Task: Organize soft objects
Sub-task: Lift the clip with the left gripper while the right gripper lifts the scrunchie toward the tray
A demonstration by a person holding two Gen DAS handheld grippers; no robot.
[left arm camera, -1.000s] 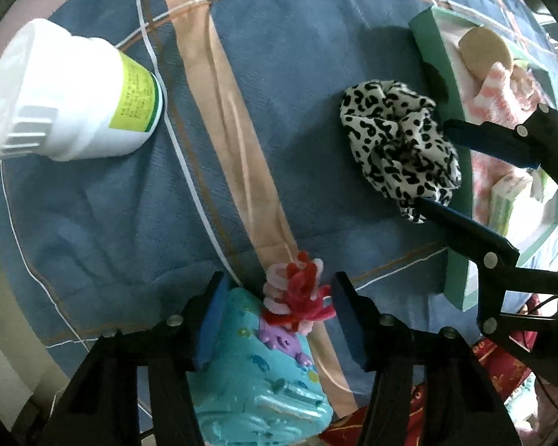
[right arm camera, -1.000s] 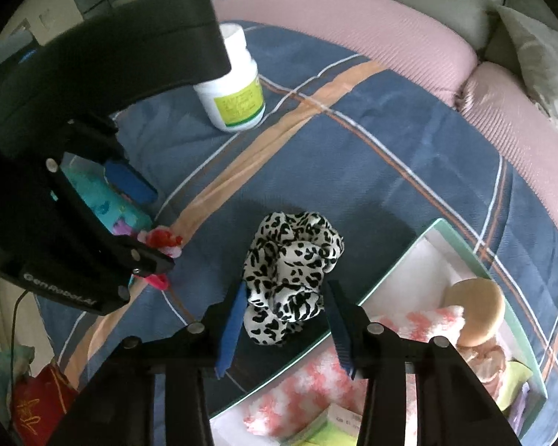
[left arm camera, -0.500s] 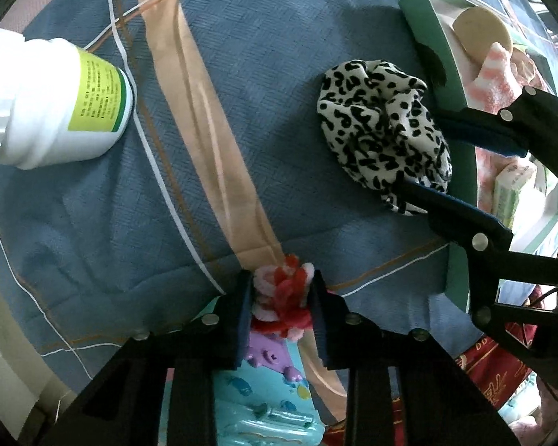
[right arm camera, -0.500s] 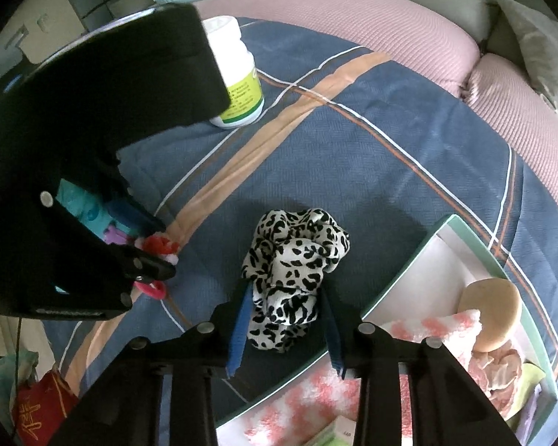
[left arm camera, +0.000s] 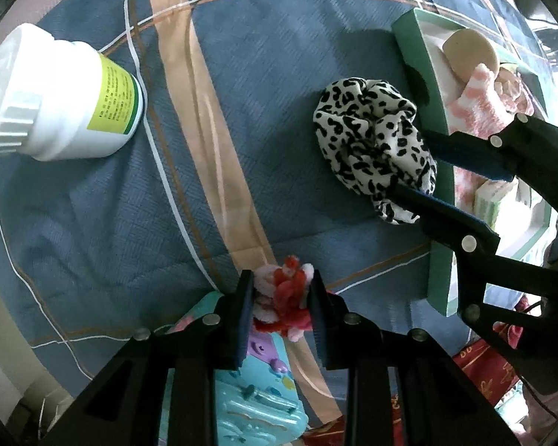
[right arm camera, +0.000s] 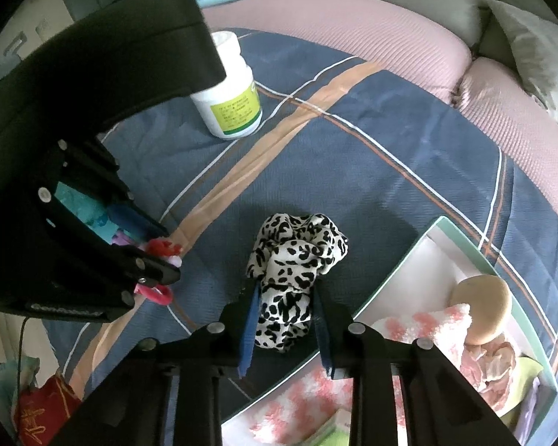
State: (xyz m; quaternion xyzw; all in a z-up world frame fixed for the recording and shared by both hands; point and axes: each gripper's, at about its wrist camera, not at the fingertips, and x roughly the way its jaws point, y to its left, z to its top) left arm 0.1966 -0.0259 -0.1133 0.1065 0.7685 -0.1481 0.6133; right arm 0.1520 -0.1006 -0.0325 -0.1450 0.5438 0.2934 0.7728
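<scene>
My left gripper (left arm camera: 281, 282) is shut on a small red and pink fuzzy hair tie (left arm camera: 284, 295), held just above the blue plaid bedspread; it also shows in the right wrist view (right arm camera: 160, 256). My right gripper (right arm camera: 284, 297) is shut on a leopard-print scrunchie (right arm camera: 297, 256), which still rests on the bedspread next to the green-rimmed box (right arm camera: 461, 238). In the left wrist view the scrunchie (left arm camera: 368, 148) lies at the right, with the right gripper's fingers (left arm camera: 446, 215) pinching its near end.
The box (left arm camera: 420, 63) holds a tan round sponge (right arm camera: 480, 299), a pink-and-white fluffy cloth (right arm camera: 431, 327) and other soft items. A white bottle with a green label (left arm camera: 59, 100) stands at the left. A turquoise toy case (left arm camera: 256, 397) lies under the left gripper.
Both grippers closed: the left on the red and pink hair tie, the right on the leopard scrunchie. The left gripper lifted slightly with the tie.
</scene>
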